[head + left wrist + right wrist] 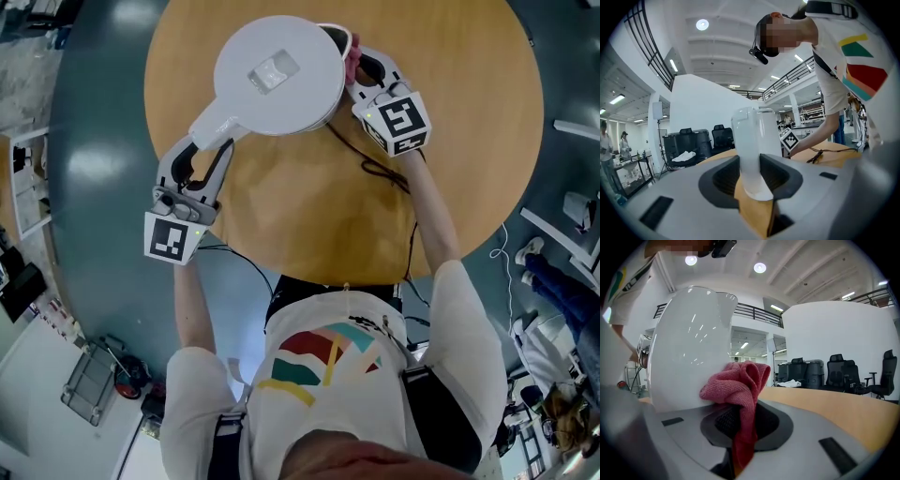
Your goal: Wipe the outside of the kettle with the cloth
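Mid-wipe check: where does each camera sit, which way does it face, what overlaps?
Head view: on the person's head, looking steeply down at the table, kettle, both arms, chest, left tongs and right tongs.
Left gripper view: on the left tongs, looking along jaws closed on the kettle's handle; the person's torso beyond.
Right gripper view: on the right tongs, facing the kettle's side past the gripped cloth.
Shared: all three show the kettle; left gripper view also catches the right tongs' marker cube.
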### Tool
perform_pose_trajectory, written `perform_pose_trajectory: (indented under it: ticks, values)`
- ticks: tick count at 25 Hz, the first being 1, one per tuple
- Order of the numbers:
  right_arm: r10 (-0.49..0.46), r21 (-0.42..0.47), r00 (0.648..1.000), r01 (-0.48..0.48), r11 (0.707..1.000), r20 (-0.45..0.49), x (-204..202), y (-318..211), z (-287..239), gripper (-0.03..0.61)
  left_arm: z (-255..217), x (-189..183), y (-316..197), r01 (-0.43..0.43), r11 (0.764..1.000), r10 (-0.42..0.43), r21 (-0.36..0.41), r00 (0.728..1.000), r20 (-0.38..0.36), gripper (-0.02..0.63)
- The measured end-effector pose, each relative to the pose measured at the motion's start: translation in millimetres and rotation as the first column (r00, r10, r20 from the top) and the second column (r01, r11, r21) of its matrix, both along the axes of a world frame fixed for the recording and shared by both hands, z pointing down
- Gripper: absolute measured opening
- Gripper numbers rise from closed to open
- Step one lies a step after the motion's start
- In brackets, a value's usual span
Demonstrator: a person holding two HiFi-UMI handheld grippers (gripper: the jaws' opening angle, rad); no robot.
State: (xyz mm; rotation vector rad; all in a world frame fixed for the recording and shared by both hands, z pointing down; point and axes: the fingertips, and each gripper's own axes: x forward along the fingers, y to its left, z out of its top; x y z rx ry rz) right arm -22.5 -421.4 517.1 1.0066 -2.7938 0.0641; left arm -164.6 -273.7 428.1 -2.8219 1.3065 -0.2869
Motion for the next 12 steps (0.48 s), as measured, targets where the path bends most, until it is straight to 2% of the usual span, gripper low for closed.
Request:
perform_pose_trajectory:
  ticks: [4, 9, 12]
  values:
    - [0.006, -0.006, 1.000, -0.006, 1.000, -0.004, -0.6, -3.2, -2.8, 0.047, -2.3, -0.4, -1.0, 0.002, 1.000, -0.002, 0.008, 1.000, -0.006, 0.175]
    - [0.156, -0.010, 0.987, -0.157, 0.988, -0.025, 30.2, 0.4, -16.9, 0.048, -11.9, 6.8, 4.9, 0.035, 0.999, -0.034, 0.022, 0.998, -0.053, 0.175]
    - [0.197, -0.006, 0.979, -0.197, 0.980, -0.044, 52.0, 16.2, -25.1, 0.048, -10.0, 23.1, 25.4, 0.027, 0.999, -0.025, 0.019, 0.998, -0.064, 0.175]
